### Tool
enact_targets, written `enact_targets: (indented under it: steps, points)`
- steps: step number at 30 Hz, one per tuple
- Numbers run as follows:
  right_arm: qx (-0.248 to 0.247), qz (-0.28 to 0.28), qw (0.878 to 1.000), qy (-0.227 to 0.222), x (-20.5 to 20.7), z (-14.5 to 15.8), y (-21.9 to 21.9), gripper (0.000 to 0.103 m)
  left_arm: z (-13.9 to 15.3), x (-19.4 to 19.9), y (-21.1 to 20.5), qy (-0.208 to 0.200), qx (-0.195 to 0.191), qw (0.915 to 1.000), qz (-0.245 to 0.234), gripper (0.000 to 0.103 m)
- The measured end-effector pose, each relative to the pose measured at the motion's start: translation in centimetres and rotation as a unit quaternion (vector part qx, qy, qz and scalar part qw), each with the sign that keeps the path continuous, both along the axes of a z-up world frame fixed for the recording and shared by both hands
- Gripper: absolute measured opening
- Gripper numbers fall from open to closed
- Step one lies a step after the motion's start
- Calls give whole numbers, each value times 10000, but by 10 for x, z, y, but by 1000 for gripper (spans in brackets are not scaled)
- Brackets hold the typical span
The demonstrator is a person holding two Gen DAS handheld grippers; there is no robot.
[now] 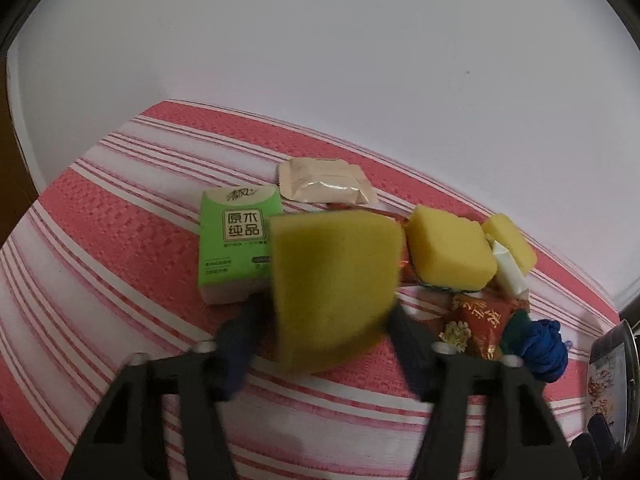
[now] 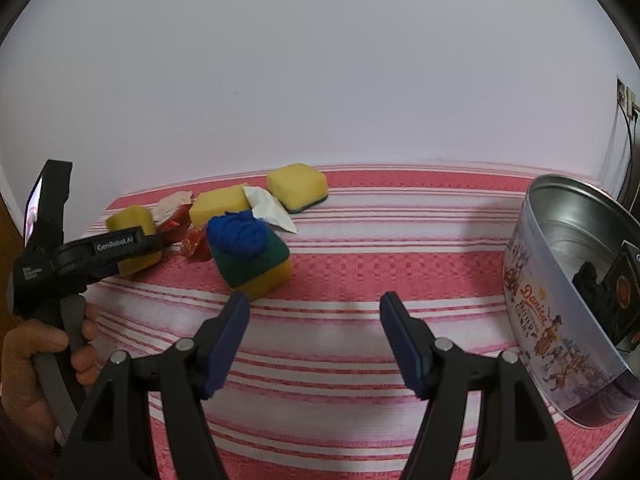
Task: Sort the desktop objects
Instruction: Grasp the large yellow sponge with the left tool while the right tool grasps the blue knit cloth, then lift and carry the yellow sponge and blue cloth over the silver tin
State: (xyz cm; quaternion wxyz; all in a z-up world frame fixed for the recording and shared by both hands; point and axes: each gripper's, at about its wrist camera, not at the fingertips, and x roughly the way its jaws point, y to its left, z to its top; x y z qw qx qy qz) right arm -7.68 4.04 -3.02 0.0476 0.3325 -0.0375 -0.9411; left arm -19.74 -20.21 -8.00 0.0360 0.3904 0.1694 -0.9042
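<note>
the yellow sponge (image 1: 336,288) sits clamped between the fingers of the left gripper (image 1: 326,320), lifted off the striped cloth (image 1: 100,240) that covers the surface; it looks blurred at its edges, so it is probably mid-move. just behind it lies the green tissue pack (image 1: 236,240), and behind that a beige foil sachet (image 1: 324,186). to the right are two more yellow sponges (image 1: 450,254), with a white packet (image 1: 510,276) wedged between them, red sweet wrappers (image 1: 480,322) in front, and a blue bundle of cord (image 1: 546,350) lying on a sponge turned green side up (clearer in the right wrist view).

further out, the right gripper (image 2: 316,320) hovers over bare cloth with its fingers wide apart and nothing between them. at its right stands the open biscuit tin (image 2: 532,320), tipped toward the camera, with some dark items (image 2: 600,296) already inside; what they are is hard to tell.

as a judgement, the sort is at an early stage: a few things appear to be in the tin, one sponge is in hand, and most of the pile (sponges, wrappers, packets, tissue pack, cord) is still bunched together at the far left of the surface, well apart from the tin. where each kind belongs cannot be read from these views.
</note>
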Motion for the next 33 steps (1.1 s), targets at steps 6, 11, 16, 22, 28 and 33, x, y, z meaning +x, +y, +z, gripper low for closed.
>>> enact_targets:
  steps: [6, 11, 16, 22, 28, 33]
  points:
    - [20, 140, 9998, 137, 4, 3, -4, 69, 1, 0, 1, 10, -175, 9998, -31, 52]
    - [-96, 245, 9996, 91, 0, 9, -1, 69, 30, 25, 15, 499, -919, 9943, 194, 52]
    - [-50, 557, 9984, -55, -27, 17, -13, 69, 39, 42, 32, 768, -1227, 9894, 112, 52]
    - [250, 1033, 9939, -292, -71, 7, -46, 65, 27, 35, 34, 531, -1169, 9917, -72, 52]
    - [431, 1244, 9900, -516, -90, -13, -62, 53, 24, 32, 31, 351, -1285, 9911, -4, 52]
    - [277, 1401, 9890, -373, -79, -7, -57, 40, 22, 31, 33, 321, -1224, 9919, -83, 52]
